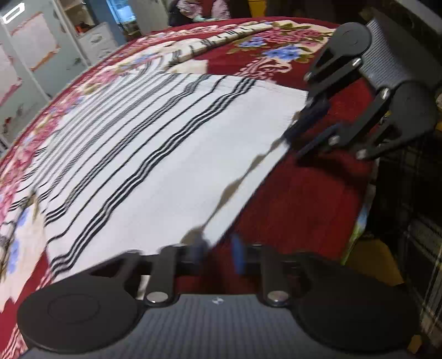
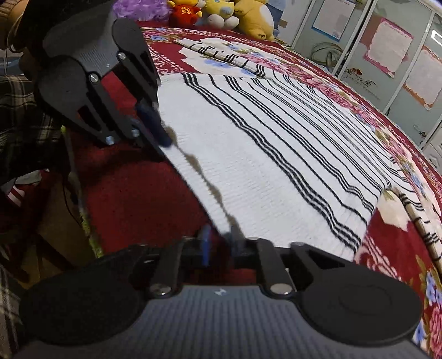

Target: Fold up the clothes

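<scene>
A: Where does the garment lie?

B: A white knit garment with groups of thin black stripes is spread flat on a red floral blanket that covers the bed. One straight edge of the garment faces both grippers, and plain red blanket shows beyond that edge.

A: And the left gripper?

B: It sits at the near corner of that edge. Its blue pads stand apart; one is over the cloth's corner, the other over the red blanket. The picture is blurred there, so I cannot tell whether either pad touches the cloth.

A: The right gripper?

B: At the other end of the same edge, jaws also apart, by a narrower gap. The hem runs toward that gap, yet no pinch shows.

A: Anything past the garment?

B: Plush toys sit at the blanket's far side, and pale cabinet doors stand beyond the bed.
</scene>
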`<state>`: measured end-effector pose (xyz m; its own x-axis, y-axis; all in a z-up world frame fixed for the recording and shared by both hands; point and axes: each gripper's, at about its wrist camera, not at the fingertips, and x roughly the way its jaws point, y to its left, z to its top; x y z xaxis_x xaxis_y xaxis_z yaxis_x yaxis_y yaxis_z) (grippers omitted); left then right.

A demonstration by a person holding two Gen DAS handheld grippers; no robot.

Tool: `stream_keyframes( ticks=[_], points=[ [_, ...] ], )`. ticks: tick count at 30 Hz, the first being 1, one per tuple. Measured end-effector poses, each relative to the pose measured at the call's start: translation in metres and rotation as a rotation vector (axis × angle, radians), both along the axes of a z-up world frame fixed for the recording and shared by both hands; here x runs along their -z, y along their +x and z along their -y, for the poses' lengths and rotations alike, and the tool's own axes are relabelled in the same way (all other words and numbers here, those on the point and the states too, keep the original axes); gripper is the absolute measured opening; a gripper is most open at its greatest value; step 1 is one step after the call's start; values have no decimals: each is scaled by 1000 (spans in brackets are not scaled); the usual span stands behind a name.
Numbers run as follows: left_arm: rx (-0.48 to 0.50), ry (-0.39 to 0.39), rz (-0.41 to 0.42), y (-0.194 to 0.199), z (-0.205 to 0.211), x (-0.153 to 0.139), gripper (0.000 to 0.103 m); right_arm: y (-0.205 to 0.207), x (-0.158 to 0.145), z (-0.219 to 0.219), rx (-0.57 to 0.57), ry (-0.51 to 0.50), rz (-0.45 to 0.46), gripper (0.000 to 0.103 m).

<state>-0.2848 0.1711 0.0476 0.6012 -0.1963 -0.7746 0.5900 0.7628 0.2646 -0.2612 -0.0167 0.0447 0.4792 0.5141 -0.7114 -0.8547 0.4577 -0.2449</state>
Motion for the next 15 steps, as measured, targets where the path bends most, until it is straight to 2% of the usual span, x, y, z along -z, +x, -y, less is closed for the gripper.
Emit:
stream_keyframes(
  ticks=[1,2,5,8,11,12,14,15],
  points=[
    [-18,-14,2,-4,-6,-2,59,0,-3,6,11,24,-21,33],
    [-33,-40,-4,-8,-13,-6,60,1,-7,13,30,58,-50,36],
    [-115,-128,4,-18,-38,-17,59,16,-23,44,143,243,-194,36],
    [-202,-166,73,-15,-54,-29,57,36,-34,69,285,428,-278,36],
    [-238,-178,131,14,-51,-38,56,65,-38,58,370,540,-338,36],
    [-260,-215,133,29,-51,-39,56,76,-38,51,389,584,-373,36],
    [-321,-318,74,57,-57,-34,56,98,-34,37,426,674,-453,36],
    [-351,-359,16,70,-61,-27,50,109,-25,29,442,718,-530,36]
  ],
)
